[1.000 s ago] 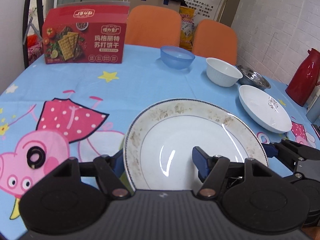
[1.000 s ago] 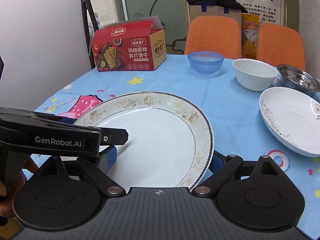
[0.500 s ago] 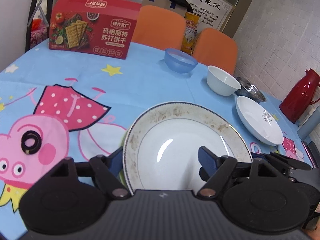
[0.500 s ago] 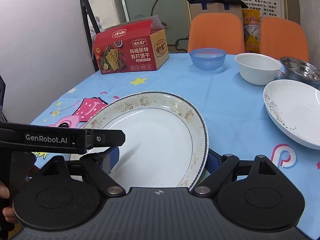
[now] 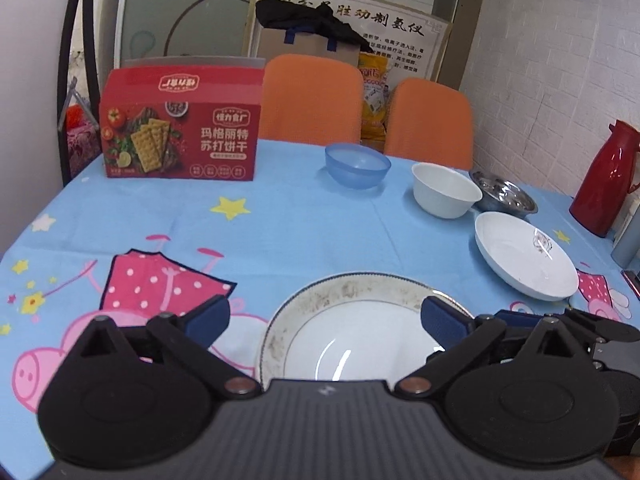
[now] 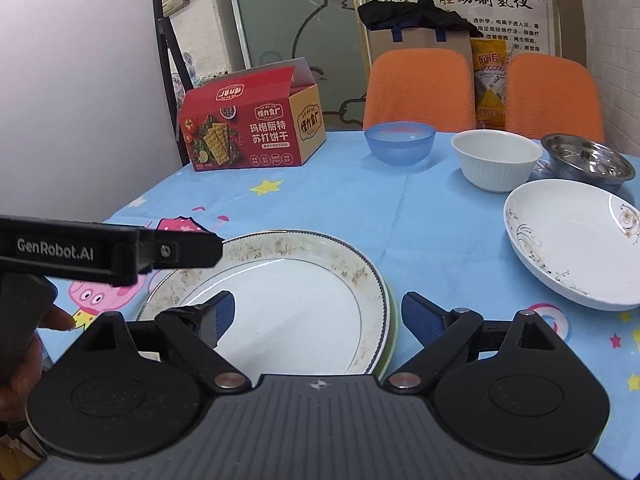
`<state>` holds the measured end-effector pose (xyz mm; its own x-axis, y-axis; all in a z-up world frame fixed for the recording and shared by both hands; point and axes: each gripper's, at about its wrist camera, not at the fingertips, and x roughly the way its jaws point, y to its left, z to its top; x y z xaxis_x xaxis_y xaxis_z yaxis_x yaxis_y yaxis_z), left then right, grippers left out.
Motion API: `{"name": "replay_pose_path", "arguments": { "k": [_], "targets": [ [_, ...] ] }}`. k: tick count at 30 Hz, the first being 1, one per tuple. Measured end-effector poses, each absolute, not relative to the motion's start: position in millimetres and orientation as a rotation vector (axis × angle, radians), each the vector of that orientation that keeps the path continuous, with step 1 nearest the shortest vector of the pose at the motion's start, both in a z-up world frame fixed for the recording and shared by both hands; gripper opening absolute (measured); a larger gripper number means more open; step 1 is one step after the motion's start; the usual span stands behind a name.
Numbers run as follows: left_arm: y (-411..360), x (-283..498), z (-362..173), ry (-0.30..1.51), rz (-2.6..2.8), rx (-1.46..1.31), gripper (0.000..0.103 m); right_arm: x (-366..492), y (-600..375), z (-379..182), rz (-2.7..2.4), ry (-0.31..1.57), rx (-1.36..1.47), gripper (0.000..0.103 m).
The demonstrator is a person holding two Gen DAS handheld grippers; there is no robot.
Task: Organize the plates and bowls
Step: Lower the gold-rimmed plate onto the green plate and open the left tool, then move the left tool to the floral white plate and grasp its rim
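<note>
Both grippers (image 5: 322,322) (image 6: 316,314) straddle the plate's (image 6: 288,300) rims, open.

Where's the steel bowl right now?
In both views the steel bowl sits far right on the table, beside the white bowl and behind the white plate.

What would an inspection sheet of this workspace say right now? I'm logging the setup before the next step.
Surface: round table under a blue cartoon cloth.
Job's things: patterned plate lies nearest, a green rim showing under its right edge; white dish to its right; blue bowl, white bowl and steel bowl in a row behind.
Clutter: cracker box, flap up; red flask at the right edge.
Grippers: left gripper open, one finger over the plate, one left of it; right gripper open, straddling the plate's right rim.
Cables: nothing seen.
Surroundings: two orange chairs, paper bag, wall poster.
</note>
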<state>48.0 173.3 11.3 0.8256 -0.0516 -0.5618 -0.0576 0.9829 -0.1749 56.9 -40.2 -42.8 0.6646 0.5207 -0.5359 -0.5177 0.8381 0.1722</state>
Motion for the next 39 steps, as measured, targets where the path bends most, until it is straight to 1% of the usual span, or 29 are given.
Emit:
{"name": "replay_pose_path", "arguments": {
  "k": [8, 14, 20, 27, 33, 39],
  "targets": [
    [147, 59, 13, 0.606, -0.07, -0.234, 0.101, 67, -94, -40, 0.466, 0.585, 0.108, 0.103],
    [111, 76, 15, 0.629, -0.131, -0.228, 0.101, 73, -155, -36, 0.315, 0.542, 0.191, 0.103],
    [70, 99, 13, 0.662, -0.189, -0.208, 0.101, 81, -208, -44, 0.185, 0.537, 0.243, 0.103],
    [29, 154, 7, 0.744, -0.259, -0.258, 0.101, 113, -236, -50, 0.139, 0.548, 0.204, 0.103],
    [3, 207, -9, 0.845, -0.237, -0.278, 0.101, 155, -234, -58, 0.161, 0.611, 0.104, 0.103],
    [-7, 239, -19, 0.869, -0.185, -0.29, 0.101, 181, -228, -67, 0.193, 0.649, 0.045, 0.103]
  ]
}}
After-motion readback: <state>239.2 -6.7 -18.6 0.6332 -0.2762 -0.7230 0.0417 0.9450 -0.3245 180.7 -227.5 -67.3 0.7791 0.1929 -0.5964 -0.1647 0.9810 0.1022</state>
